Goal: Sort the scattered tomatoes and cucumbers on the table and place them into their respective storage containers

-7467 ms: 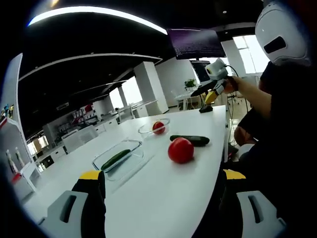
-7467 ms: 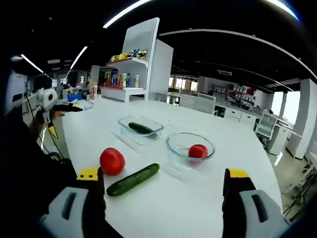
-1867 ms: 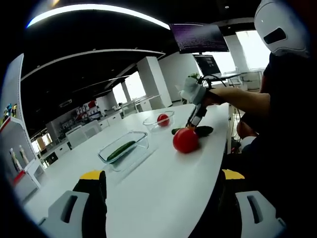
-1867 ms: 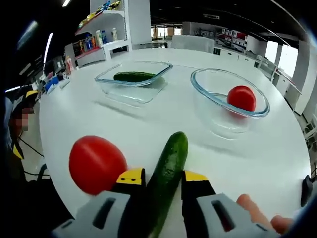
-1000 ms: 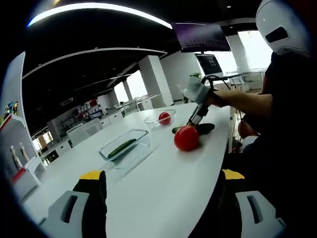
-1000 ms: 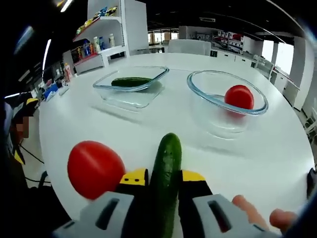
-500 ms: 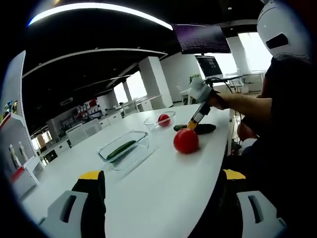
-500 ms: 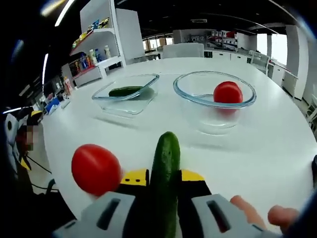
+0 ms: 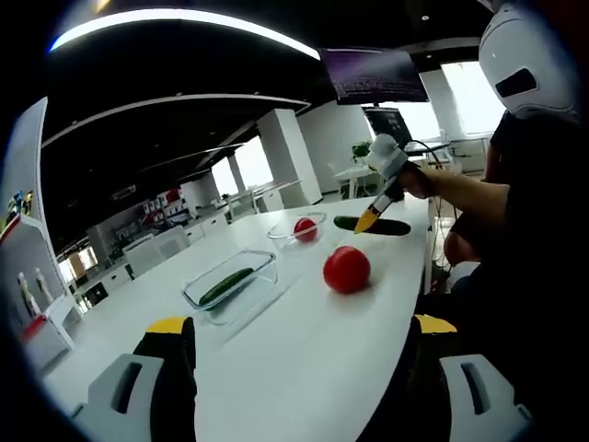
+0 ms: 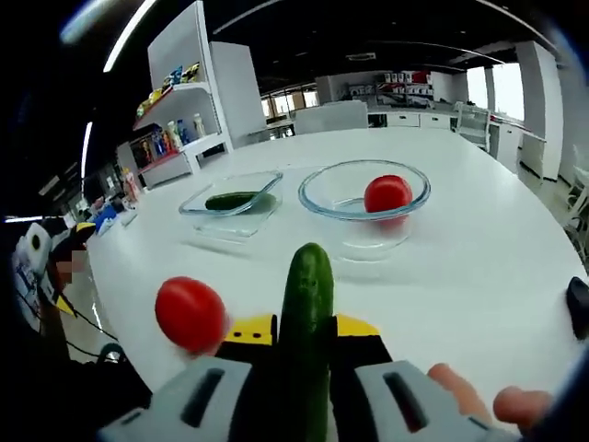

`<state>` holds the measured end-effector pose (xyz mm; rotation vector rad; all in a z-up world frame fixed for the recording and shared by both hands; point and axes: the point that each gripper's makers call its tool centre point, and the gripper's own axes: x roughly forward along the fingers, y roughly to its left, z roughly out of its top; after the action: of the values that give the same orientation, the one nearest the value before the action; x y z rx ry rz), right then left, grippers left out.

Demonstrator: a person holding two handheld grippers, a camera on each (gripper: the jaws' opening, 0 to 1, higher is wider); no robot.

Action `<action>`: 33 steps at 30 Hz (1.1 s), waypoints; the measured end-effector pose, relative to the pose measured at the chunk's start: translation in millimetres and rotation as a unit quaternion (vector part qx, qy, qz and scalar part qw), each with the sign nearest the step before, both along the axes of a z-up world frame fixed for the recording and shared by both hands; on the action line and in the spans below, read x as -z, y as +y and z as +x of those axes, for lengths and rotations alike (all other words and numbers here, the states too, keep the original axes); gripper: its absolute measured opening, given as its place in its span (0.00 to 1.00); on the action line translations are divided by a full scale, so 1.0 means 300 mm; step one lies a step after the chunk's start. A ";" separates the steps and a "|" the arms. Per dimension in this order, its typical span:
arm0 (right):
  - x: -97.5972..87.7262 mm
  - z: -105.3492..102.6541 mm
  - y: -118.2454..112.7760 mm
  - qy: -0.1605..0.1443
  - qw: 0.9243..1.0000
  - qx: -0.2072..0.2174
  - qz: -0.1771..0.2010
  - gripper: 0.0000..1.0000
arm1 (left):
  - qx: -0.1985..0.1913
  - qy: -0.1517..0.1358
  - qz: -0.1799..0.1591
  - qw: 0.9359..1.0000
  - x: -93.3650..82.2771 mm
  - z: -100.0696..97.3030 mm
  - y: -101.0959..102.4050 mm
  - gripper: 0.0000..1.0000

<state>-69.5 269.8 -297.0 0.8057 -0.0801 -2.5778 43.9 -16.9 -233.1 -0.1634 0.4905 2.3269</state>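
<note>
Right gripper clamped on cucumber, lifted off table, long axis running straight out along jaws toward rectangular dish ahead-left. Left gripper spread, holding nothing, farther off. Loose tomato near table's edge.

Right gripper: jaws closed tight on the cucumber, which runs lengthwise between them and sticks out past the yellow tips. Fingertips of the person's hand show at lower right of the right gripper view (behind the jaw body). In the left gripper view the same gripper is held out on an extended arm, tips pointing down, cucumber raised above the table.

Left gripper: jaws spread wide apart, nothing between them, held low over the table.
</note>
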 end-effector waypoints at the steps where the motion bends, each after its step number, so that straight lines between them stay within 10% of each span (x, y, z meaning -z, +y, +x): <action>1: -0.010 0.007 0.009 0.002 1.000 0.001 -0.003 0.19 | 0.000 0.001 -0.001 1.000 -0.002 0.000 0.001 0.95; 18: -0.187 0.005 0.126 0.067 0.997 0.023 -0.021 0.18 | -0.008 0.020 -0.001 1.000 -0.050 -0.009 0.004 0.95; 33: -0.424 -0.170 -0.129 0.177 0.970 -0.112 0.120 0.18 | -0.026 0.019 -0.012 0.999 -0.049 -0.028 -0.017 0.95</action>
<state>-120.4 231.1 -169.7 0.3921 0.4136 -2.4965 35.4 -22.1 -218.4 -0.1456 0.5389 2.3794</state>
